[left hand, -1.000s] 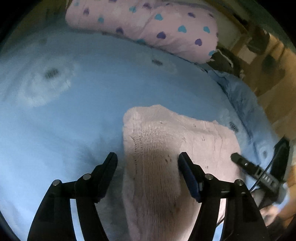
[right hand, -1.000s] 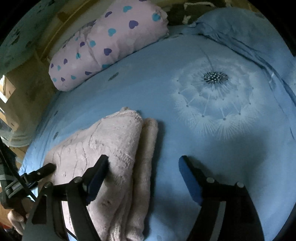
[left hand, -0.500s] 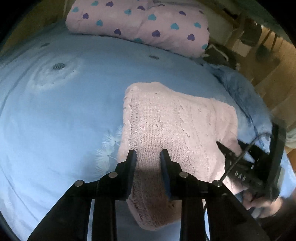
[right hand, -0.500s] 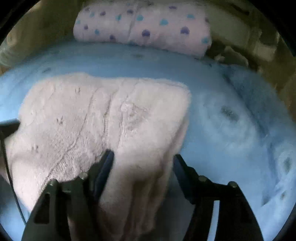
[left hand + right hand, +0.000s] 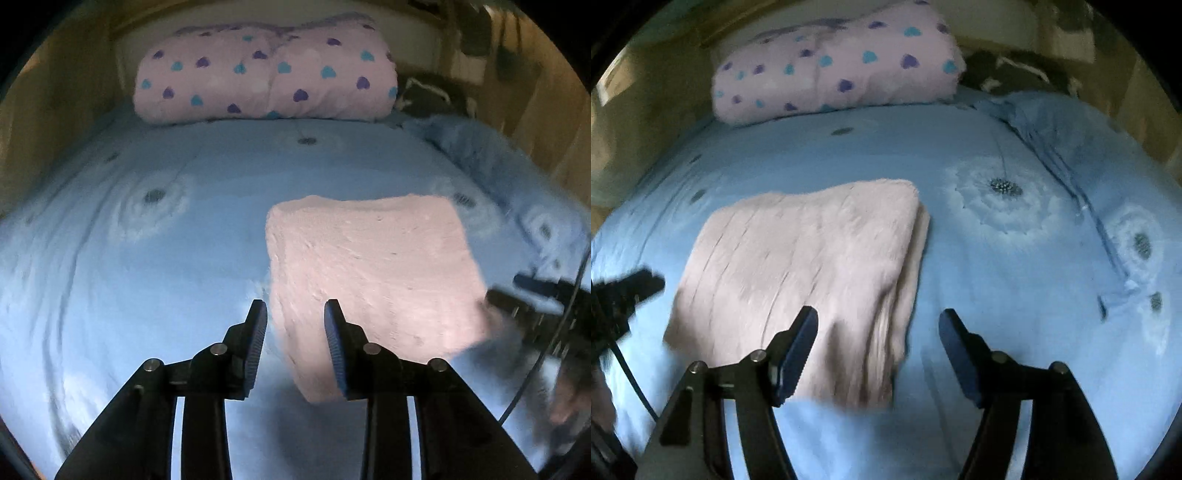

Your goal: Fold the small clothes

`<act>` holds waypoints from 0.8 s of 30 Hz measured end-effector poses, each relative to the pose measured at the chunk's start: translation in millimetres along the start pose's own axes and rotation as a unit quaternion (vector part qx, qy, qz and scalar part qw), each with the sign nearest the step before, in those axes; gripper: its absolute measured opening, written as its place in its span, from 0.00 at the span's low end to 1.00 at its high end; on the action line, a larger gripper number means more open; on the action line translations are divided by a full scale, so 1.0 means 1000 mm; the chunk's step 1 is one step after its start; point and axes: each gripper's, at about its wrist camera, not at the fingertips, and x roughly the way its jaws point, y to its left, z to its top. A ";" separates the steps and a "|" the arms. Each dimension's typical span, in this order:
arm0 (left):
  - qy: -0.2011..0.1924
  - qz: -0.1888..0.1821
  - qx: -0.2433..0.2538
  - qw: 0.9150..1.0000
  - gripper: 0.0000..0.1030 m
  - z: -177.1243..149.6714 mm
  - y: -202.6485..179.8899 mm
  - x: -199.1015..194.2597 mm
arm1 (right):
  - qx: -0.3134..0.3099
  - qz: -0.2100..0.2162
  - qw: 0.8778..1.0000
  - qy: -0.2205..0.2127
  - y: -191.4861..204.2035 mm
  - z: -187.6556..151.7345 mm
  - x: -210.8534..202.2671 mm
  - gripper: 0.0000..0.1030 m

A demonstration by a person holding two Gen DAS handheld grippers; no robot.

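**Folded sweater sitting on the bed, both grippers backed off**

The pale pink knitted sweater [image 5: 369, 273] lies folded into a rough rectangle on the light blue dandelion-print bedsheet [image 5: 147, 266], toward the sheet's right half in the left wrist view. Lots of bare sheet to its left and beyond it, up to the rolled pink quilt with purple and teal hearts [image 5: 266, 81] along the headboard end. A rumpled blue fold [image 5: 1071, 147] of bedding runs down the right side. No containers anywhere.

The left gripper [image 5: 295, 343] has its fingers nearly together, nothing pinched; the sweater's near corner only shows behind them. They had just been closing, then eased apart a touch. The right gripper [image 5: 879, 350] stands fairly wide, empty, above the sweater's stacked right edge.

Compared with a second ago, both grippers sit further back and higher, so the whole sweater is visible.
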 end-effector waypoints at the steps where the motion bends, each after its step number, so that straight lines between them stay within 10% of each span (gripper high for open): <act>1: 0.001 -0.015 -0.017 1.000 0.13 -0.003 0.002 -0.007 | -0.008 0.005 1.000 -0.008 0.004 -0.006 -0.011 0.69; 8: 0.016 -0.045 -0.081 0.996 0.14 -0.015 0.006 -0.038 | -0.037 -0.001 0.999 -0.032 0.015 -0.027 -0.056 0.69; 13: 0.015 -0.003 -0.047 0.999 0.20 -0.034 0.005 -0.062 | -0.043 -0.007 0.998 -0.038 0.011 -0.041 -0.076 0.70; 17: 0.032 -0.008 -0.033 0.999 0.37 -0.067 -0.003 -0.072 | -0.023 0.003 1.000 -0.006 0.000 -0.056 -0.069 0.70; 24: 0.079 0.003 -0.031 0.996 0.37 -0.104 -0.020 -0.056 | -0.011 0.001 0.998 0.054 0.006 -0.089 -0.045 0.70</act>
